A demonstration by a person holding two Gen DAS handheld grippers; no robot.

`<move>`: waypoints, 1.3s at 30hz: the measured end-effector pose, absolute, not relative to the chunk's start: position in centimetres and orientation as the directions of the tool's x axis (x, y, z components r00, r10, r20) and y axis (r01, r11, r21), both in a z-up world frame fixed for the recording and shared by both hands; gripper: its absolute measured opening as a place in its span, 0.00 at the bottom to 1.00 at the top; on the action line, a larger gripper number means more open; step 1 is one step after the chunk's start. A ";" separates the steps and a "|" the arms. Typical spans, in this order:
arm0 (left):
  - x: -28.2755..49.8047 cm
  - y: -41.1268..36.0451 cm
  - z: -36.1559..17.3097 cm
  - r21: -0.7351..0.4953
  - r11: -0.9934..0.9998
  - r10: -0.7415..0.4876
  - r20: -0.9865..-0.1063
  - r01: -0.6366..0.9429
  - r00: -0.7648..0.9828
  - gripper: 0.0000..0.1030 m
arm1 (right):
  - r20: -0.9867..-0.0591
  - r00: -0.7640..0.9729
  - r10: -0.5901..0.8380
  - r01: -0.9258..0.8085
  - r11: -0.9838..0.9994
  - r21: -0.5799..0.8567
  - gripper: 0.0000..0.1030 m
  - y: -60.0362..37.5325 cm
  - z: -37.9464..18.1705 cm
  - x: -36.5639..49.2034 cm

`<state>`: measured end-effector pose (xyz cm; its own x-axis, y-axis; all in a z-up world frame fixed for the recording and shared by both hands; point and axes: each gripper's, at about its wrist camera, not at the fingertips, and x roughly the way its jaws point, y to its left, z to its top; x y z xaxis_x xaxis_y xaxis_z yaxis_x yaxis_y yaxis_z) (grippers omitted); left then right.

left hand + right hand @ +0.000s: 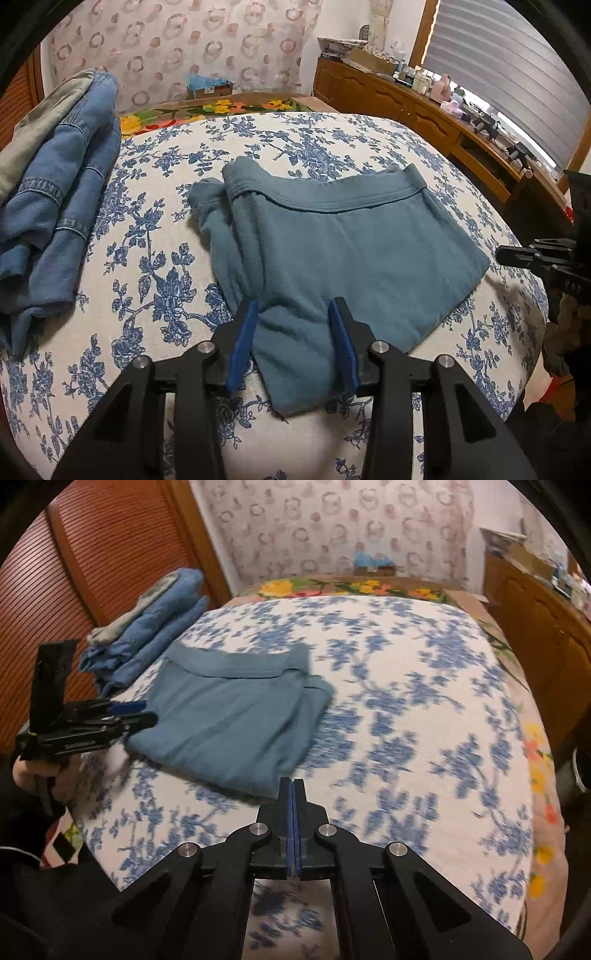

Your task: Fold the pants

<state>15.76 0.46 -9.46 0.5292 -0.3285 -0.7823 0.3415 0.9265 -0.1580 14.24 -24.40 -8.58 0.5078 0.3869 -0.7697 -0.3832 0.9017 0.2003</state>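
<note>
Teal pants (pixel 351 251) lie folded into a flat packet on the blue-flowered bed cover (pixel 155 258), waistband on the far side. My left gripper (pixel 293 301) stands open astride the packet's near corner, with the cloth lying flat between its blue pads (pixel 242 343). In the right wrist view the pants (pixel 229 723) sit left of centre. My right gripper (pixel 293 783) is shut with nothing in it, its tips just off the packet's near edge. The left gripper (pixel 147 712), held by a hand, shows at the packet's left edge, and the right gripper (pixel 500 254) at the left wrist view's right edge.
A stack of folded denim jeans (pixel 55 206) lies on the bed to the left of the pants, also in the right wrist view as jeans (pixel 147 638). A wooden dresser (pixel 424 110) with clutter runs along the right. A slatted wooden door (pixel 74 572) stands behind the stack.
</note>
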 end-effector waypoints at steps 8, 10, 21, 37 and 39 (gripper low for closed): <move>15.4 0.3 -9.7 -0.131 0.932 -0.312 -0.766 0.339 0.562 0.45 | -0.735 0.546 0.401 -0.351 0.907 0.235 0.00 -25.0 -7.8 14.8; 15.3 0.3 -9.7 -0.123 0.935 -0.303 -0.763 0.333 0.571 0.47 | -0.729 0.554 0.402 -0.354 0.906 0.231 0.00 -24.6 -7.6 15.2; 15.4 0.8 -10.0 -0.121 0.944 -0.286 -0.761 0.306 0.582 0.60 | -0.745 0.558 0.365 -0.363 0.915 0.176 0.38 -22.1 -8.1 18.1; 18.6 1.7 -8.4 -0.150 0.953 -0.277 -0.783 0.262 0.557 0.60 | -0.779 0.521 0.349 -0.351 0.919 0.177 0.61 -21.5 -9.7 21.1; 19.3 1.9 -8.5 -0.150 0.955 -0.271 -0.786 0.255 0.555 0.59 | -0.782 0.514 0.352 -0.352 0.918 0.182 0.61 -21.3 -9.9 21.5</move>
